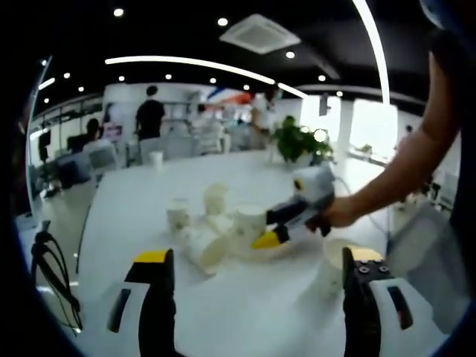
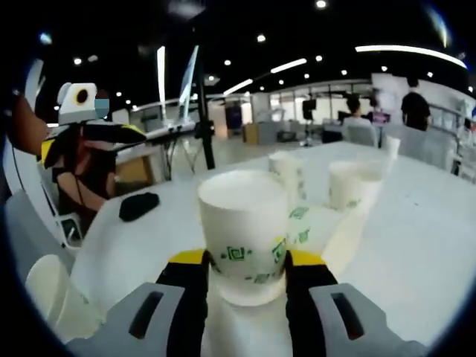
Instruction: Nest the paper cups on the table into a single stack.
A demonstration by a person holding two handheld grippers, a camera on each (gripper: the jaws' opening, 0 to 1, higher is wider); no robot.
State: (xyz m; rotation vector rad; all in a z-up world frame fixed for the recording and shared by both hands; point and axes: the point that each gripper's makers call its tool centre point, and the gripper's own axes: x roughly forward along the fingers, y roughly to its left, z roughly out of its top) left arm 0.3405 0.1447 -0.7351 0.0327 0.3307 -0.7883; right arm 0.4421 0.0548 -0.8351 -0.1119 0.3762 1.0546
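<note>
My right gripper (image 2: 245, 257) is shut on an upright white paper cup (image 2: 242, 227) with green print, held just above the white table (image 2: 416, 245). Behind it stand two more cups (image 2: 288, 175) (image 2: 349, 186), with one cup (image 2: 321, 223) lying on its side. In the left gripper view the right gripper (image 1: 269, 238) comes in from the right in a person's hand, at the cluster of cups (image 1: 216, 197). Some of those cups (image 1: 204, 247) lie tipped over. My left gripper (image 1: 256, 264) hangs open and empty in front of the cluster. It also appears open at upper left as the left gripper (image 2: 89, 141).
A single cup (image 1: 335, 262) stands near my left gripper's right jaw. A black object (image 2: 139, 204) lies on the table's left part. One far cup (image 1: 156, 158) stands by the back edge. A potted plant (image 1: 297, 140), chairs and people are beyond the table.
</note>
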